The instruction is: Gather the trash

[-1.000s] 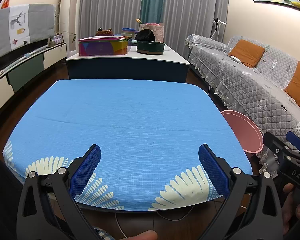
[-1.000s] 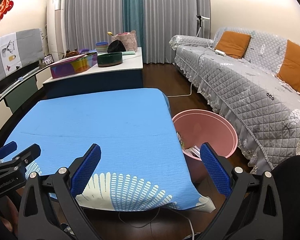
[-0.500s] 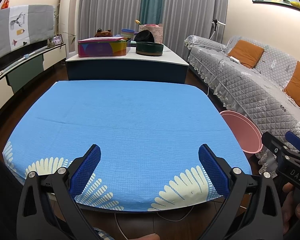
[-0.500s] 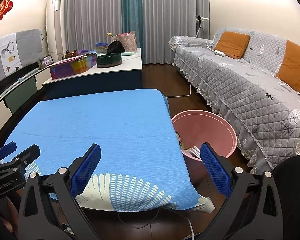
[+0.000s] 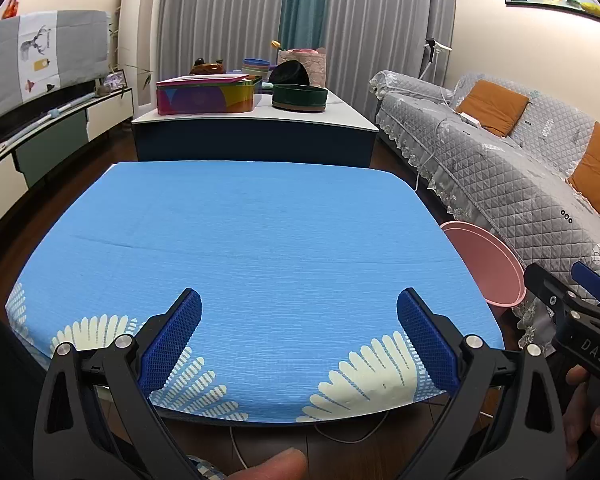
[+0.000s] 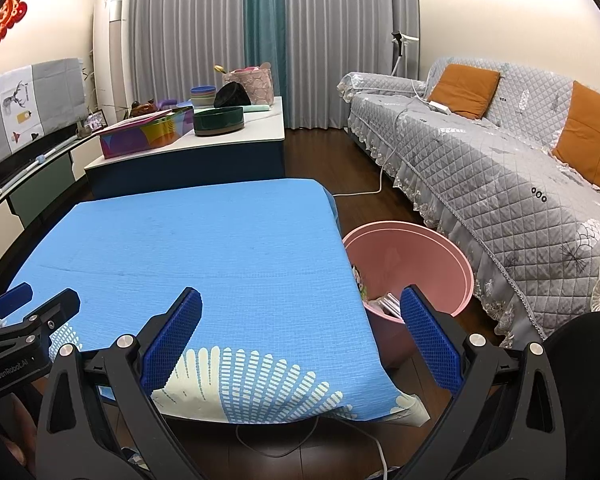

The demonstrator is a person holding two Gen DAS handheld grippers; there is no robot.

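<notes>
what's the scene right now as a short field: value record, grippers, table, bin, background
left gripper: open, holding nothing, over the near edge of the table
right gripper: open, holding nothing
table: blue cloth with white fan prints, nothing lying on it
bin: pink, on the floor at the table's right side, some trash inside
trash: papery items, partly hidden
sofa: grey quilted cover, orange cushions

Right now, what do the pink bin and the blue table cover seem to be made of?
The pink bin looks like moulded plastic: a smooth, slightly glossy wall with a thin, even rim. The blue table cover looks like woven cloth with a matte finish: fine ribbed lines, a crease, and a corner that droops over the edge.
</notes>
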